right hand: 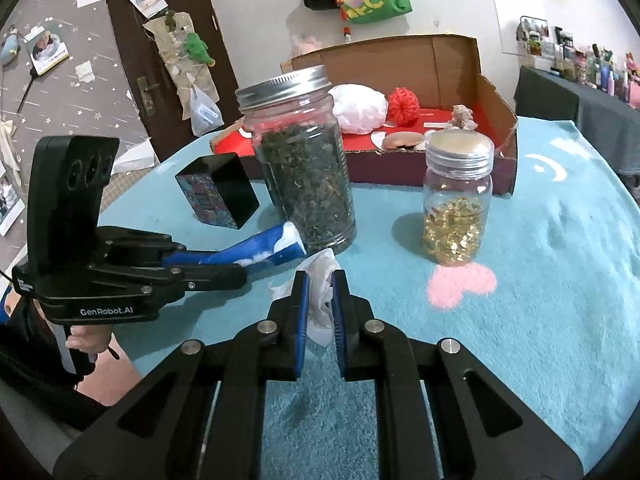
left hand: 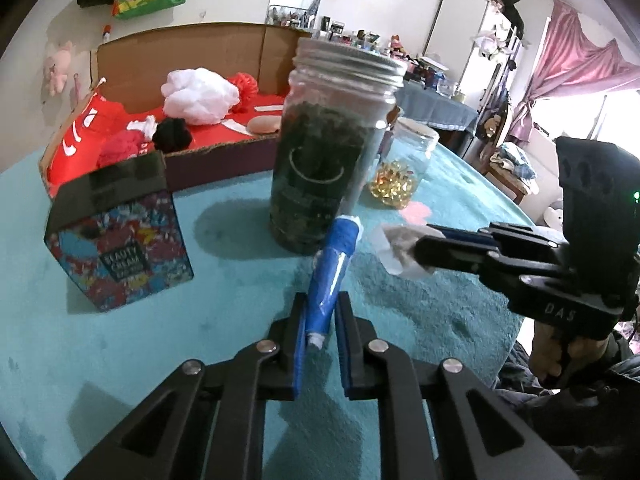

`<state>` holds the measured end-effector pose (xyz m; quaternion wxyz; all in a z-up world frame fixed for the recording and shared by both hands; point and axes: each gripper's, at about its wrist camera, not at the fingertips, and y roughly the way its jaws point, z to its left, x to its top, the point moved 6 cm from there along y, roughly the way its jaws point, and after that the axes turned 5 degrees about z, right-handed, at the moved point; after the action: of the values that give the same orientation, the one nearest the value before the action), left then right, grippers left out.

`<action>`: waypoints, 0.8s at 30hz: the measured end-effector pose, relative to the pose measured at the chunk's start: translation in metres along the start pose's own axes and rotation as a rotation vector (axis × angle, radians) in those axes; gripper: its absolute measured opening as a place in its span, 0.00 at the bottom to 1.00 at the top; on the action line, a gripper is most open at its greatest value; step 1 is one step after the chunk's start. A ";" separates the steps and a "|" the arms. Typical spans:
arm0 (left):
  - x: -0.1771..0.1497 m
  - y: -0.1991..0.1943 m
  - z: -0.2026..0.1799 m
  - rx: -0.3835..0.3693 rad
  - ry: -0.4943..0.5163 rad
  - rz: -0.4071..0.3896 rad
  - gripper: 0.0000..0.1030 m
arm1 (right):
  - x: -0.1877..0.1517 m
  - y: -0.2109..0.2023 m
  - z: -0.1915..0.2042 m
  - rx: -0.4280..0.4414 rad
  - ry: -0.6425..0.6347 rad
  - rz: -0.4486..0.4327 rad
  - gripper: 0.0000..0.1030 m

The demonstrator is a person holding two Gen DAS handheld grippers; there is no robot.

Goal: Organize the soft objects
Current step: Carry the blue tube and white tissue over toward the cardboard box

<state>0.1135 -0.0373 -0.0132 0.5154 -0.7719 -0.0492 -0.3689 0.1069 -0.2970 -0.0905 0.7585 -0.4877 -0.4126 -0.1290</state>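
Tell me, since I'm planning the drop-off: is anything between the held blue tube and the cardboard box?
Yes. The tall jar of dried leaves stands right ahead of the blue tube held by the left hand-held gripper, between it and the cardboard box. The patterned box sits to the left.

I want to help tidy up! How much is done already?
Some soft things already sit in the cardboard box: a white puff and a red yarn ball. Right now the left gripper pinches a blue tube and the right gripper pinches a crumpled tissue. Both still need putting away. Whether more is left, I can't tell.
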 end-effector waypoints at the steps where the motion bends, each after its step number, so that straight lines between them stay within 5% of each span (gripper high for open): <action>1: -0.001 0.000 -0.001 0.005 -0.001 -0.003 0.13 | 0.000 0.000 0.000 -0.001 -0.002 0.002 0.10; 24: -0.020 -0.021 0.019 0.026 -0.063 0.003 0.12 | -0.006 -0.006 -0.005 -0.022 0.012 0.010 0.10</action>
<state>0.0994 -0.0054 -0.0141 0.5239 -0.7764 -0.0691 -0.3433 0.1020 -0.3054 -0.0926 0.7560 -0.4974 -0.4043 -0.1328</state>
